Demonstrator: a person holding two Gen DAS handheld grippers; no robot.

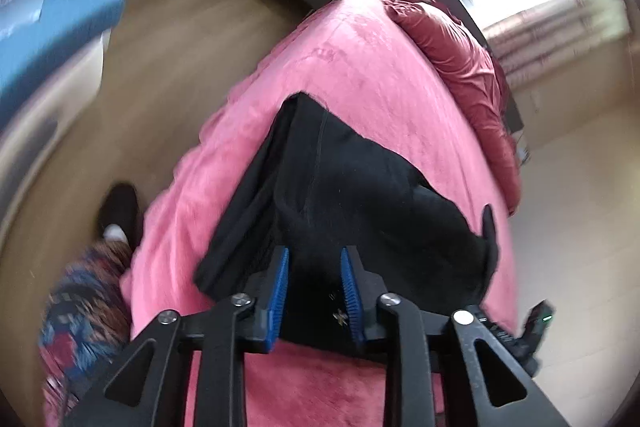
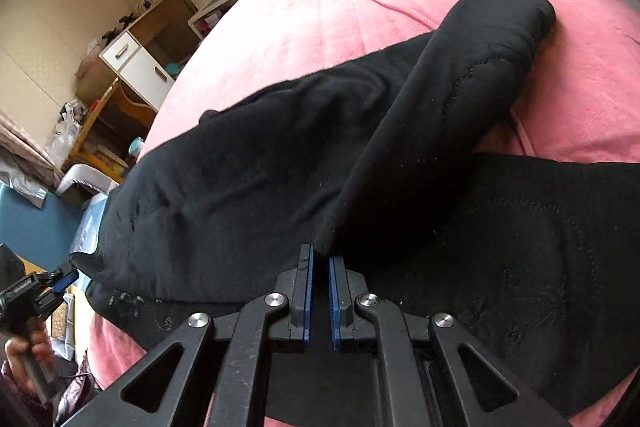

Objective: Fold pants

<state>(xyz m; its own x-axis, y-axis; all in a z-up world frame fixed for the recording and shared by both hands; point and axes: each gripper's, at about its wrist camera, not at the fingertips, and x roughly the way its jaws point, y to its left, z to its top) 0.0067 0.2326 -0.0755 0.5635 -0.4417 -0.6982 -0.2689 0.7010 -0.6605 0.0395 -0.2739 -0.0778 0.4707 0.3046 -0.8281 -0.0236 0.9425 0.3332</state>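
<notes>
Black pants [image 1: 360, 187] lie folded lengthwise on the pink bed cover [image 1: 360, 67]. My left gripper [image 1: 315, 255] hovers at their near end, open, its blue pads [image 1: 280, 291] apart, and the black cloth shows in the gap without being pressed. In the right wrist view the pants [image 2: 240, 167] spread across the bed, with one end [image 2: 500, 35] doubled over and rising toward my right gripper [image 2: 320, 259]. That gripper is shut on a pinched fold of the cloth at its tips. The left gripper [image 2: 48, 287] also shows at the pants' far left end, held by a hand [image 2: 24, 351].
A red duvet [image 1: 460, 59] is bunched along the bed's far side. Wooden floor [image 1: 180, 47] runs beside the bed, with a person's shoe [image 1: 120, 211] and patterned trouser leg [image 1: 80, 307] close to its edge. A blue box [image 1: 52, 11] and a white-drawered cabinet [image 2: 136, 63] stand beyond.
</notes>
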